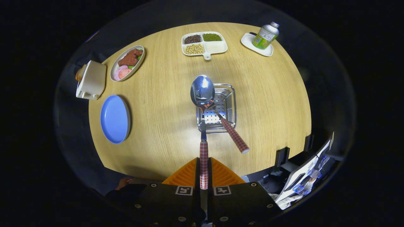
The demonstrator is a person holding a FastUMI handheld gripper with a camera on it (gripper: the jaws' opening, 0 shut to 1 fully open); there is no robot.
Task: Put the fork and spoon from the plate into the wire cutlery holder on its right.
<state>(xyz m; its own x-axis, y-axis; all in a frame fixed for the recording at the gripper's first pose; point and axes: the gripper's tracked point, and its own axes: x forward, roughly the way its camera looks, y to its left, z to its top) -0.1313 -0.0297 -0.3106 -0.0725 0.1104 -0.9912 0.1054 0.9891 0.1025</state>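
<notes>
Gripping the spoon [203, 126] by its checked handle, orange fingers [221, 175] clamped on it, bowl hanging over the wire holder [229, 104] on the table [157, 126]. Leaning inside the holder already, the fork [232, 134]; lying well left, the blue plate [115, 119].

Fork [234, 136] head hidden behind spoon [202, 91] bowl; spoon handle end buried betw. claw [204, 171] fingers.

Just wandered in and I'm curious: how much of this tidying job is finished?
About halfway. One checked-handled utensil, probably the fork, already leans in the wire cutlery holder, and the blue plate is bare. The hand-held gripper is shut on the spoon, held over the holder. Left: lower it in and let go.
</notes>
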